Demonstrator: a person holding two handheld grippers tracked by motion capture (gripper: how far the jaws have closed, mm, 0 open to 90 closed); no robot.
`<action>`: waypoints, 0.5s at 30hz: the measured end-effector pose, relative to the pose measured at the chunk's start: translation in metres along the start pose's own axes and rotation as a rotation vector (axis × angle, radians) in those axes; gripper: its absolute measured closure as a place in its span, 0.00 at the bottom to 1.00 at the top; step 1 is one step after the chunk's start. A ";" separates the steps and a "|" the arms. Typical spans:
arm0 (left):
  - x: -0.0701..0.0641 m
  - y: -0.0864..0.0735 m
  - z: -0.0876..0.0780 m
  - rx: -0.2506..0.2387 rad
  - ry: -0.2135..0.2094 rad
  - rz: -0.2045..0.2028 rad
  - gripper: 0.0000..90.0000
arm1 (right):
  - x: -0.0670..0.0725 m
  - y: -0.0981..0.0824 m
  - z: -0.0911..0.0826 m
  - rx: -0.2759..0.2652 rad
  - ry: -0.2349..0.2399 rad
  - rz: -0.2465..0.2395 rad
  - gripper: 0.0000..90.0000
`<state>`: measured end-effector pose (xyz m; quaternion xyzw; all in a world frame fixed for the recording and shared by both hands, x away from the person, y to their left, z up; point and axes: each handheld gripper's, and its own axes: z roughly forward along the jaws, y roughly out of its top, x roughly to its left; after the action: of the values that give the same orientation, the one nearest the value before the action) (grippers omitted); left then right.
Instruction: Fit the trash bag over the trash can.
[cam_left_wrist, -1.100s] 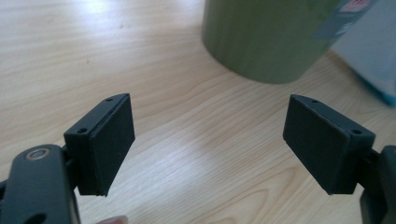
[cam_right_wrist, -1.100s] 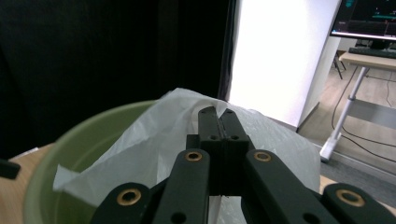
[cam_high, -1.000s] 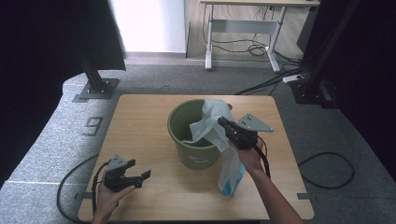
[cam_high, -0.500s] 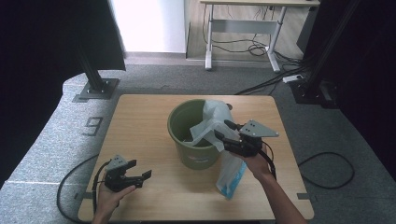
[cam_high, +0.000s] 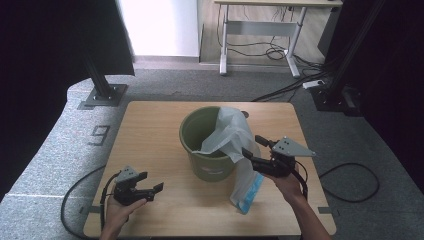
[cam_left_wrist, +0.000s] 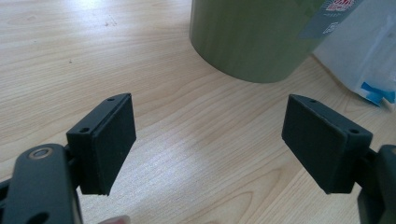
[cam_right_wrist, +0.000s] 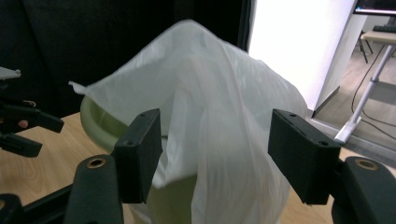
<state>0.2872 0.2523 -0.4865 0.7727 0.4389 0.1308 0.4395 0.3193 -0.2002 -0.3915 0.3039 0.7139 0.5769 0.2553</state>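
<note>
Beside bucket: right gripper level, just spreading off bag; left gripper spread

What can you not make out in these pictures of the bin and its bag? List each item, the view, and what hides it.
- Bottom of the green bin: high view, covered by the white bag.
- Bin label: left gripper view, cut off by the top edge; high view, too small.
- Bin's far rim: right gripper view, behind the bag.

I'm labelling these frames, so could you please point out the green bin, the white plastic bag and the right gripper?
green bin (cam_high: 200, 131): high view, inner wall.
white plastic bag (cam_high: 231, 131): high view, part draped over the bin's rim.
right gripper (cam_high: 253, 147): high view, between its open jaws.
</note>
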 end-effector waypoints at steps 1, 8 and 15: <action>0.000 0.000 0.000 -0.001 0.001 -0.001 0.19 | 0.000 -0.005 -0.003 0.004 -0.005 0.003 0.38; -0.001 0.000 -0.001 -0.006 -0.001 -0.008 0.19 | 0.007 -0.046 -0.010 0.054 -0.045 0.043 0.36; -0.008 0.005 -0.001 -0.013 -0.015 -0.004 0.19 | 0.015 -0.073 0.001 0.068 -0.085 0.068 0.52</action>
<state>0.2850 0.2449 -0.4802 0.7700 0.4363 0.1271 0.4479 0.2996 -0.1995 -0.4639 0.3608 0.7107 0.5473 0.2552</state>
